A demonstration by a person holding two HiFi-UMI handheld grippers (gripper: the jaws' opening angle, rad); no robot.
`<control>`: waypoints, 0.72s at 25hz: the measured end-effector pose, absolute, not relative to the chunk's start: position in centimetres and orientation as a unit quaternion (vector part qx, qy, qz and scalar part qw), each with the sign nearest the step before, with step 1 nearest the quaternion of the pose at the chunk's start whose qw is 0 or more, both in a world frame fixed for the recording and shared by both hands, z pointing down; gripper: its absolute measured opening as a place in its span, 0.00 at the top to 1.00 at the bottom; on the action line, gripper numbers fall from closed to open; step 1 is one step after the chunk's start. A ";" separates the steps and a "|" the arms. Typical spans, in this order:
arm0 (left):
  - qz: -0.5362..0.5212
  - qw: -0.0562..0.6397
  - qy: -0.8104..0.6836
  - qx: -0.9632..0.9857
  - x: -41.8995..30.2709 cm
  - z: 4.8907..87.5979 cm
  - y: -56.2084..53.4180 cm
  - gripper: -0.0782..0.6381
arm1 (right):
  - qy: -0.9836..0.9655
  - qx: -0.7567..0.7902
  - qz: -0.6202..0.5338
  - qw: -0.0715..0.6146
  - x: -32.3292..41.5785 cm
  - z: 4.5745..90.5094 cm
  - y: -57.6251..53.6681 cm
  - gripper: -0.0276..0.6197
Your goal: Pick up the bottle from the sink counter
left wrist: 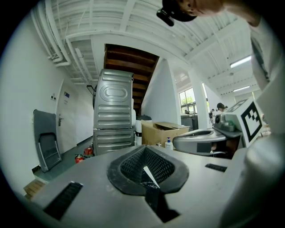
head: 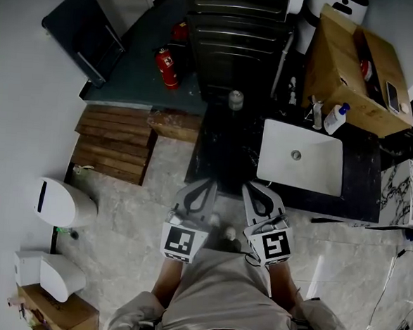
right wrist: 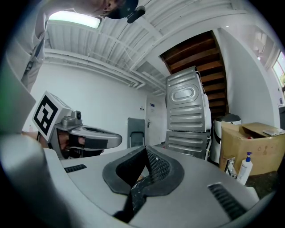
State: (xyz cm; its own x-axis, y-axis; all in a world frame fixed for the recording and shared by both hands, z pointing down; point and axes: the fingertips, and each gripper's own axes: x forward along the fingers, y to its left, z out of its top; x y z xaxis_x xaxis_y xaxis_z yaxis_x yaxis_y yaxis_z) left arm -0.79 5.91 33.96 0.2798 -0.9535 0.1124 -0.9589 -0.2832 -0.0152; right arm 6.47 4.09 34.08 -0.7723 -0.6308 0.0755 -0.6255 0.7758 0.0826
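A white bottle with a blue pump [head: 336,119] stands upright on the dark sink counter [head: 225,151], at the far right corner of the white basin [head: 302,159]. It also shows small in the left gripper view as the bottle [left wrist: 168,143] and in the right gripper view as the bottle [right wrist: 244,168]. Both grippers are held close to the person's body, side by side, short of the counter's front edge. My left gripper [head: 206,185] is shut and holds nothing. So is my right gripper [head: 251,189]. The left gripper [left wrist: 144,150] and right gripper [right wrist: 145,151] each show jaws meeting.
A cardboard box [head: 354,72] sits behind the bottle. A tall ribbed metal cabinet [head: 233,29] stands at the back, with a red fire extinguisher [head: 167,68] to its left. Wooden pallet [head: 113,144] and a white bin [head: 63,203] lie left. A small jar [head: 236,99] stands on the counter.
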 end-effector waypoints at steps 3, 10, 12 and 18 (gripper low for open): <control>0.050 0.028 -0.598 0.799 -0.8 34.1 5.3 0.89 | -0.941 0.335 -0.027 0.048 6.5 34.0 3.5 0.97; 0.047 0.025 -0.598 0.800 -1.6 34.0 3.6 0.89 | -0.938 0.341 -0.025 0.048 6.1 33.9 1.9 0.97; 0.044 0.026 -0.598 0.800 -2.0 33.9 3.1 0.89 | -0.938 0.341 -0.028 0.048 5.7 33.9 1.4 0.97; 0.042 0.030 -0.589 0.806 -3.3 34.4 1.2 0.89 | -0.934 0.352 -0.026 0.056 4.4 34.3 -0.4 0.97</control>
